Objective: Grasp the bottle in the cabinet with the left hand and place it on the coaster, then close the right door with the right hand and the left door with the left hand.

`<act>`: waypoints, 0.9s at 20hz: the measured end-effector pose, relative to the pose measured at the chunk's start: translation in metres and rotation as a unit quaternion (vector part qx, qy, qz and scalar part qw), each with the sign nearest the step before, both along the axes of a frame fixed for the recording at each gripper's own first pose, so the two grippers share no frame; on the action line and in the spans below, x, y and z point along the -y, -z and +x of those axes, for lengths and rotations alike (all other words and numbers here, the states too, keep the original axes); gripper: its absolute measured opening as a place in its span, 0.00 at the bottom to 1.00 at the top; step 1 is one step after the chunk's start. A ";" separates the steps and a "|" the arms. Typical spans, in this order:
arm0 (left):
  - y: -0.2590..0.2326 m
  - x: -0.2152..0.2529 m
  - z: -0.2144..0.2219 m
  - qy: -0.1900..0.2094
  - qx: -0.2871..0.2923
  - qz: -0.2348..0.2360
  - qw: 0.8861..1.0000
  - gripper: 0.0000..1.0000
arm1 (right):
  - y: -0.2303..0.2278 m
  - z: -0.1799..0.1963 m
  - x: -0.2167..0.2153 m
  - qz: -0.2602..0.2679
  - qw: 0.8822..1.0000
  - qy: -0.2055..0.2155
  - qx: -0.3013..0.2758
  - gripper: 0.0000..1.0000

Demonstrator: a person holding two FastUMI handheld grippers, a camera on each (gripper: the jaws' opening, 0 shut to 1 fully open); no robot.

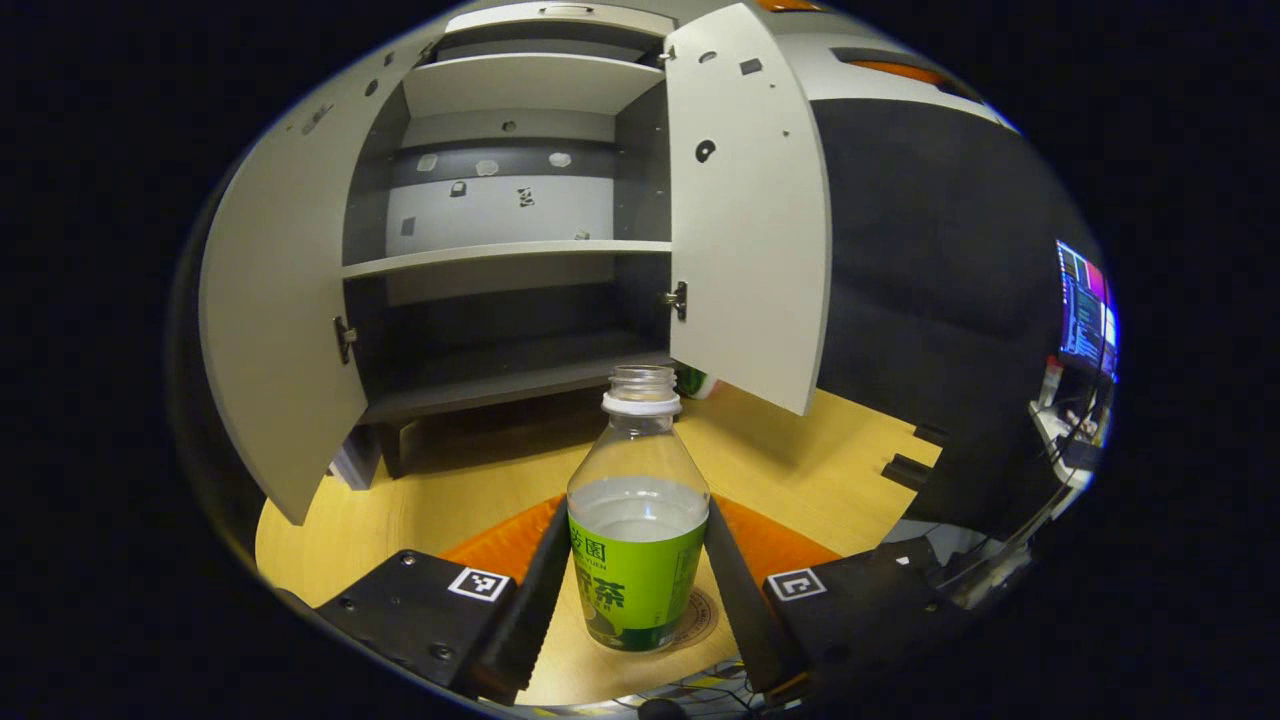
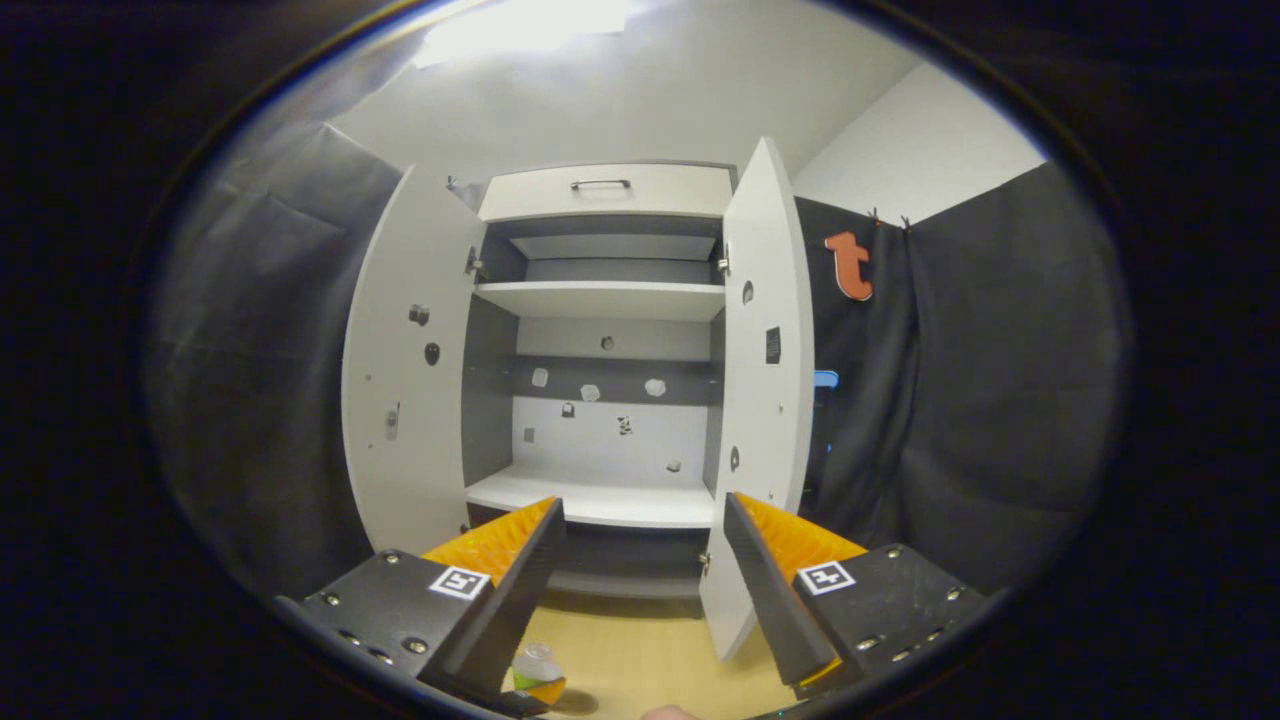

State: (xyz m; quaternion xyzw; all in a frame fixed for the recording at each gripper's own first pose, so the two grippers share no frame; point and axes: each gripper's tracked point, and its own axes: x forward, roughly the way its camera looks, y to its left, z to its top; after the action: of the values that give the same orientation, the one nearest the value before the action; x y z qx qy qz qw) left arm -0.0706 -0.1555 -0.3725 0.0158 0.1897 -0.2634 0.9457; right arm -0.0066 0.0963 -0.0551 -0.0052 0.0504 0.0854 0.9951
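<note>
My left gripper jaws spread, flanking bottle on coaster, contact unclear. Right gripper jaws spread, empty. Careless retreat could topple bottle.

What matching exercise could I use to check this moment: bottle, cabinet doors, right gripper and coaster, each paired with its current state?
Things:
1. bottle
2. cabinet doors
3. right gripper
4. coaster

States:
A. both swung open
B. open, holding nothing, facing the cabinet
C. flat on the wooden table, under the bottle
D. upright, uncapped, between the left gripper's fingers

Pairs: 1-D, 2-A, 3-B, 4-C
</note>
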 end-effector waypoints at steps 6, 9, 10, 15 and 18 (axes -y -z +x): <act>0.026 0.018 -0.003 0.032 0.024 -0.012 0.999 0.80 | 0.021 0.027 -0.010 -0.003 1.000 0.008 -0.024 0.96; 0.024 0.029 -0.004 0.054 0.028 -0.033 0.998 0.80 | 0.027 0.034 -0.015 -0.008 1.000 0.000 -0.028 0.96; 0.026 0.029 -0.004 0.054 0.020 -0.038 0.998 0.80 | 0.031 0.035 -0.016 -0.010 0.999 0.001 -0.032 0.96; 0.031 0.026 -0.006 0.075 0.023 -0.029 0.997 0.81 | 0.043 0.047 -0.014 -0.006 0.999 0.012 -0.043 0.96; 0.029 0.026 -0.014 0.101 0.002 -0.036 0.994 0.84 | 0.041 0.050 -0.014 -0.005 0.999 0.015 -0.042 0.96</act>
State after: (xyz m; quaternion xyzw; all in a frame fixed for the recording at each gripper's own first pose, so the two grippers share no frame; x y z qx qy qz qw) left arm -0.0844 -0.1816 -0.4011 0.0012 0.1757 -0.3642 0.9146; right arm 0.0438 0.1099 -0.0965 -0.0058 0.0925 0.0705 0.9932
